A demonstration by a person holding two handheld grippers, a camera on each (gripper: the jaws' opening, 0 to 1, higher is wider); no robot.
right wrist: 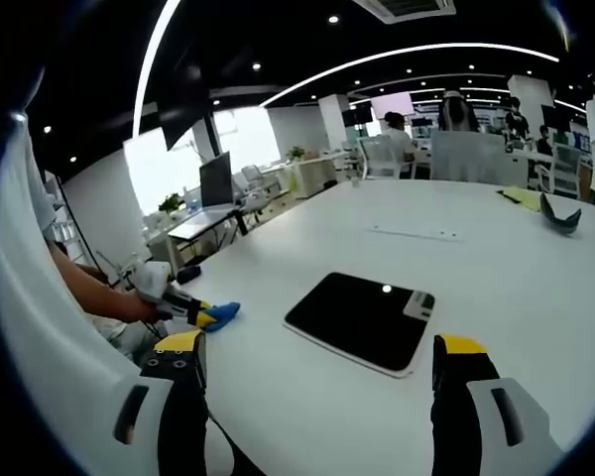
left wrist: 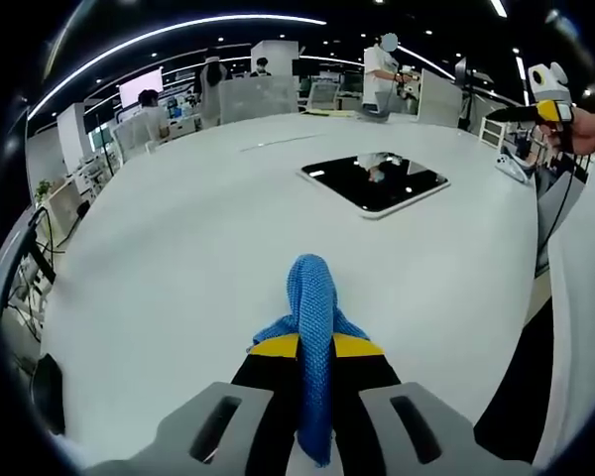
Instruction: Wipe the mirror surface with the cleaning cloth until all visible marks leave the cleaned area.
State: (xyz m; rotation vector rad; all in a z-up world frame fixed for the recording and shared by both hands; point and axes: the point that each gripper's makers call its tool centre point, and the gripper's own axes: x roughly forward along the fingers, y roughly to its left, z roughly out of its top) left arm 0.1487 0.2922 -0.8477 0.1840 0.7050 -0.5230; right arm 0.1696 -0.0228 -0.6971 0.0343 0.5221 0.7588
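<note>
Left tool (left wrist: 313, 342): jaws clamped on the blue cleaning cloth (left wrist: 311, 297), which sticks out forward above the white bench (left wrist: 178, 258). The mirror (left wrist: 375, 181) lies flat on the bench at 1 o'clock in the left gripper view — well apart from the cloth. Right tool (right wrist: 317, 362): jaws spread wide, nothing between them, mirror (right wrist: 359, 319) just ahead at 12 o'clock

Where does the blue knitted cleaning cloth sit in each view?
Left gripper view: the blue knitted cleaning cloth is at bottom centre, clamped in the left claw.
Right gripper view: it is at left of centre, a small blue patch at the other claw's tip.
Shared landmark: the dark rectangular mirror on the white table.
</note>
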